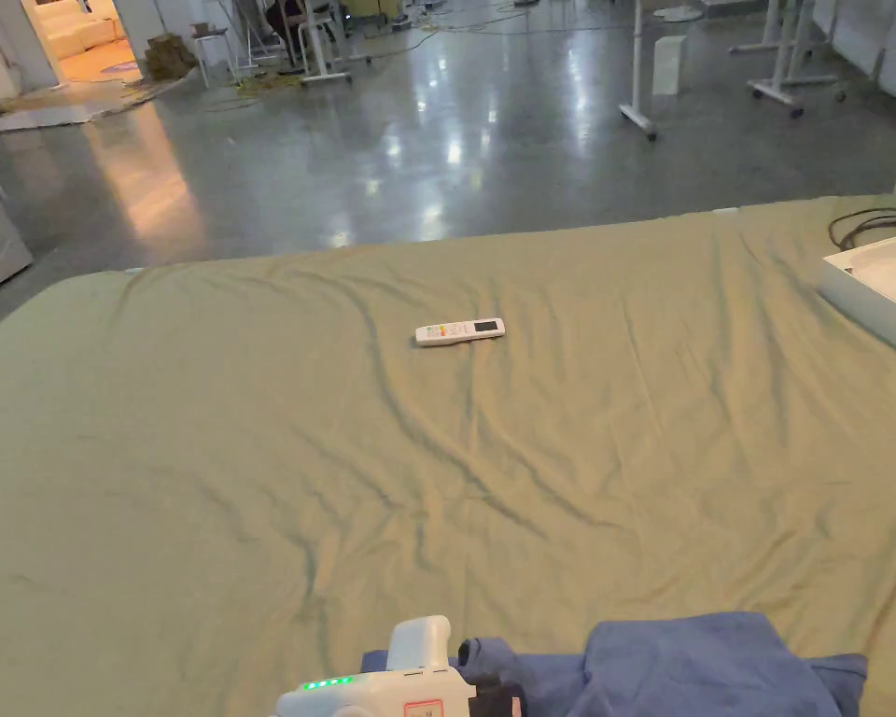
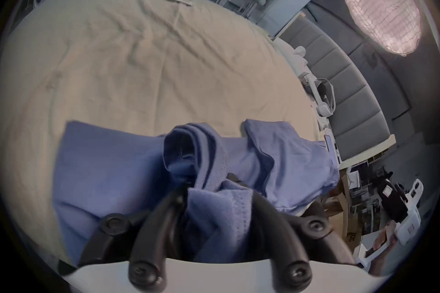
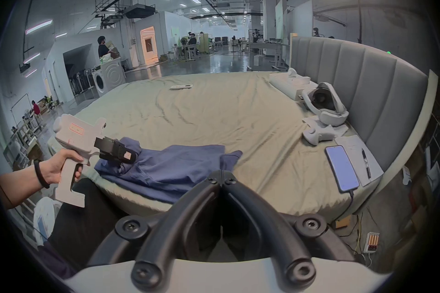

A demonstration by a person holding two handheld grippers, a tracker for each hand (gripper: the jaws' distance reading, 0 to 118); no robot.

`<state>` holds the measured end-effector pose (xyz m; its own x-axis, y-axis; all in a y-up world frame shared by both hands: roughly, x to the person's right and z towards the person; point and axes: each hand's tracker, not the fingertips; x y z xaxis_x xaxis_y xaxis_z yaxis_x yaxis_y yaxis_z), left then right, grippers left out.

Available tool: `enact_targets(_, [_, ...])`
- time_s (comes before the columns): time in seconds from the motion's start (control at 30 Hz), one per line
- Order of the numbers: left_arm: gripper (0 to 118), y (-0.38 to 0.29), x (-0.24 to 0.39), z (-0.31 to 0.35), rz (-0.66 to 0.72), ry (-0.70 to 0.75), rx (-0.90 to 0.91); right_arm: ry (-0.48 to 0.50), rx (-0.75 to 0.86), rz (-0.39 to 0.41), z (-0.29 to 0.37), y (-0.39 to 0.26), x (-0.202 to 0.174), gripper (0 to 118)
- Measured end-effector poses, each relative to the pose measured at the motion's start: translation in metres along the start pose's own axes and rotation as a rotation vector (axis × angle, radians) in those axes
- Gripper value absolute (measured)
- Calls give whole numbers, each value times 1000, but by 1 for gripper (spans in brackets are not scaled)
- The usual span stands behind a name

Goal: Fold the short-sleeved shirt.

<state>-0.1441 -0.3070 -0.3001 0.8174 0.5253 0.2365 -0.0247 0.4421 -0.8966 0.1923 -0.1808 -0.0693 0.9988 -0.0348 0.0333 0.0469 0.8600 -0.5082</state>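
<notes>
While the crumpled blue short-sleeved cotton shirt (image 3: 171, 167) lies bunched at the near edge of the bed with the olive-green sheet (image 1: 455, 448), the left claw (image 2: 214, 188) sits in its folds. Left gripper view: both jaws flank a hemmed edge and ribbed band of cloth and appear to pinch it, probably to lift and spread the garment. Right claw (image 3: 222, 173): tips meet, nothing between them, held off the bed short of the shirt, likely waiting for a free corner. From the head view, the shirt's long axis runs roughly left-right along the bed edge; which end is collar I cannot tell for sure. Folding not begun, by my reading. White remote control (image 1: 459, 330) lies mid-bed, well apart from the shirt.
</notes>
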Motion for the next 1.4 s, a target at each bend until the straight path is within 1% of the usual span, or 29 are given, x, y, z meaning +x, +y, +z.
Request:
enact_targets(0.07, [68, 0, -3, 12, 48, -60, 30, -11, -1, -33, 3, -4, 10, 0])
enact_targets(0.1, [71, -2, 2, 25, 54, -96, 64, -13, -5, -60, 2, -6, 15, 0])
enact_targets(0.17, [71, 6, 3, 58, 36, -203, 124, -8, -6, -122, 1, -9, 23, 0])
enact_targets(0.23, [75, 3, 0, 92, 80, -336, 229, 17, 5, -185, -1, -12, 29, 0])
enact_targets(0.3, [76, 8, -10, 115, 155, -356, 319, 37, 19, -225, -1, -13, 32, 0])
enact_targets(0.37, [76, 4, -20, 122, 225, -359, 380, 45, 26, -238, -1, -14, 33, 0])
enact_targets(0.4, [74, 4, -27, 117, 266, -363, 372, 47, 29, -242, 0, -13, 32, 0])
enact_targets(0.43, [60, 4, -33, 109, 302, -341, 347, 47, 32, -241, 1, -13, 32, 0])
enact_targets(0.47, [37, 2, -36, 100, 313, -332, 318, 45, 32, -236, 1, -11, 29, 0])
enact_targets(0.5, [37, -1, -37, 87, 317, -319, 277, 43, 32, -229, 3, -11, 27, 0])
enact_targets(0.53, [28, -4, -36, 74, 318, -296, 249, 41, 31, -219, 4, -11, 26, 0])
enact_targets(0.57, [5, -4, -35, 56, 301, -256, 220, 37, 26, -207, 5, -11, 25, 0])
enact_targets(0.6, [2, -6, -33, 44, 275, -233, 205, 30, 22, -199, 6, -12, 24, 0])
enact_targets(0.67, [2, -8, -32, 17, 264, -206, 130, 23, 16, -185, 8, -13, 24, 0])
enact_targets(0.73, [2, -15, -25, -8, 271, -239, 62, 16, 5, -182, 8, -14, 24, 0])
enact_targets(0.8, [2, -21, -20, -30, 264, -203, 8, 12, 1, -181, 8, -15, 25, 0])
enact_targets(0.83, [2, -25, -17, -36, 243, -224, 18, 11, -2, -180, 8, -15, 25, 0])
enact_targets(0.87, [1, -25, -12, -39, 213, -207, 28, 8, -4, -180, 8, -13, 22, 0])
enact_targets(0.97, [1, -22, -8, -35, 207, -166, 27, 9, -12, -176, 4, -12, 20, 0])
enact_targets(1.03, [2, -20, -8, -35, 201, -168, 23, 17, -16, -173, 1, -11, 17, 0])
enact_targets(1.07, [4, -20, -8, -31, 207, -179, 27, 22, -16, -171, 2, -10, 15, 0])
enact_targets(1.1, [10, -20, -12, -24, 207, -217, 48, 27, -13, -169, 2, -9, 13, 0])
enact_targets(1.13, [31, -19, -13, -14, 189, -295, 82, 34, -8, -170, 3, -9, 11, 0])
enact_targets(1.17, [74, -18, -17, 4, 156, -351, 125, 44, -7, -171, 3, -9, 10, 0])
enact_targets(1.2, [100, -15, -22, 21, 143, -359, 159, 49, -7, -171, 2, -8, 9, 0])
enact_targets(1.23, [109, -10, -32, 39, 149, -336, 153, 54, -7, -171, 1, -8, 8, 0])
enact_targets(1.27, [108, -5, -40, 54, 158, -336, 165, 61, -11, -173, 0, -8, 7, 0])
enact_targets(1.33, [108, 1, -71, 86, 188, -287, 254, 74, -21, -174, -4, -8, 5, 0])
enact_targets(1.4, [108, 3, -104, 104, 268, -262, 294, 77, -22, -170, -4, -9, 2, 0])
